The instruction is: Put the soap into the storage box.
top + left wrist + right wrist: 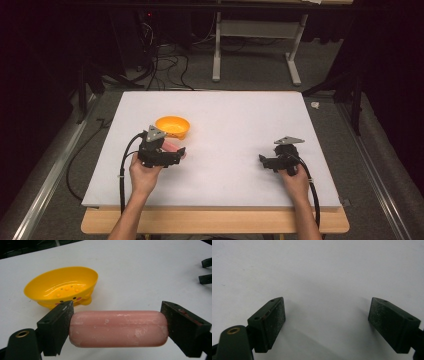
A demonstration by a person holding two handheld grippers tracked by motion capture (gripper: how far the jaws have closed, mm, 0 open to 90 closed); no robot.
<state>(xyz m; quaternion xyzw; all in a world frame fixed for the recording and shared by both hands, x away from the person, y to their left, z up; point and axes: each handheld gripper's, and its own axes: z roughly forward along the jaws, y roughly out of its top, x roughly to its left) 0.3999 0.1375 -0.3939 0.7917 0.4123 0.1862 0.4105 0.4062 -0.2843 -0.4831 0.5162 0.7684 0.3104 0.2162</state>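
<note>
White tabletop (225,175), grey carpet (250,75), white frame legs (216,50), floor cables (165,62)

Left hand-held gripper (176,151) is clamped shut (something gripped endwise); right hand-held gripper (263,160) gapes wide.

Readable text: none in any of the three views.
Yellow dish (62,286): no words or numbers; only a small printed face with dark dots and pink cheeks on its front.
Pink bar (117,328): no stamp or brand can be read.
Surface (235,115): plain white, no label.
</note>
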